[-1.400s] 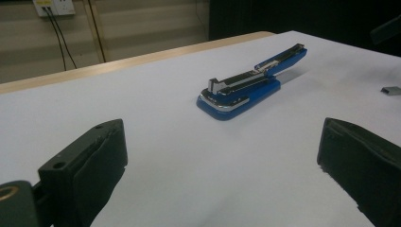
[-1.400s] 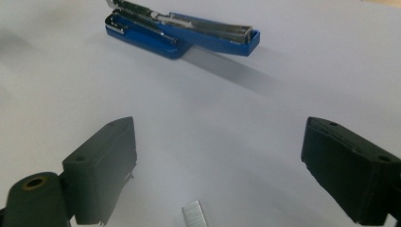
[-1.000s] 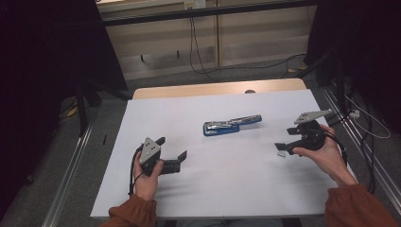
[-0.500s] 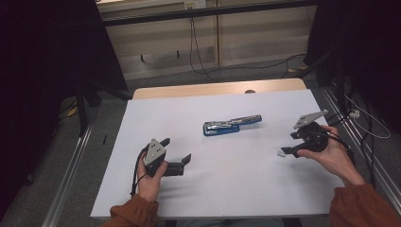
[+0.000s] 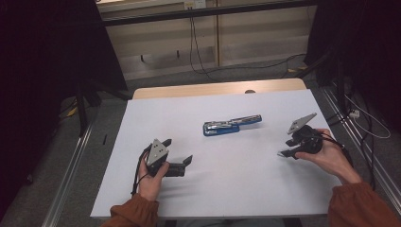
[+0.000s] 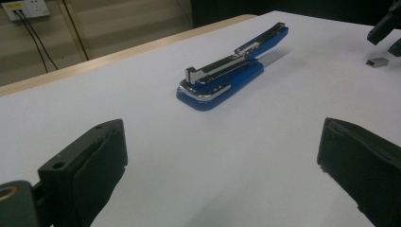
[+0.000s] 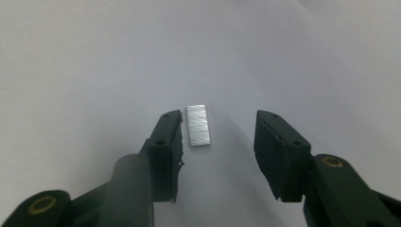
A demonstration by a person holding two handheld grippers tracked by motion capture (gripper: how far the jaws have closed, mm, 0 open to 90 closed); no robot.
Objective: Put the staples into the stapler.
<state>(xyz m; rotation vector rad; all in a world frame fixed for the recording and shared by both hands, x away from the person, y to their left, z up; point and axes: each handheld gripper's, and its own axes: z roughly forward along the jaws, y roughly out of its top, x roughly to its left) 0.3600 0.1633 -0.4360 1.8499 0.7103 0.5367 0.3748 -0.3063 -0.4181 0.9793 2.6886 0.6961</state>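
White sheet [image 5: 236, 161] covers the table in the high view; the blue stapler [image 5: 231, 125] lies at mid-table with its top arm swung up, away from both hands. The left gripper [image 5: 182, 165] rests near the front-left of the sheet, pointing toward the stapler. The right gripper [image 5: 287, 148] sits at the right side, tilted down at a small pale speck on the sheet that we cannot resolve from up here.

Left gripper view: its jaws stand wide apart with only bare sheet between them. The stapler [image 6: 231, 71] is ahead, open, magazine rail exposed. At the far right a small metal strip of staples [image 6: 377, 62] lies just beside the other gripper's tip, which is cut off by the frame edge.

Right gripper view: the strip of staples [image 7: 197, 125] lies flat between the two pads, just beside the left pad [image 7: 176, 137], well off the right one. The jaws have just been closing and now stand about half apart; neither pad presses the strip yet.

Judgement: the step in hand is picking up the strip. To do it well we would centre the strip between the pads first, keep the tips low on the sheet, and close gently so it neither skids nor breaks.

Hard to tell: whether the left pad already touches the strip, and how thick it is
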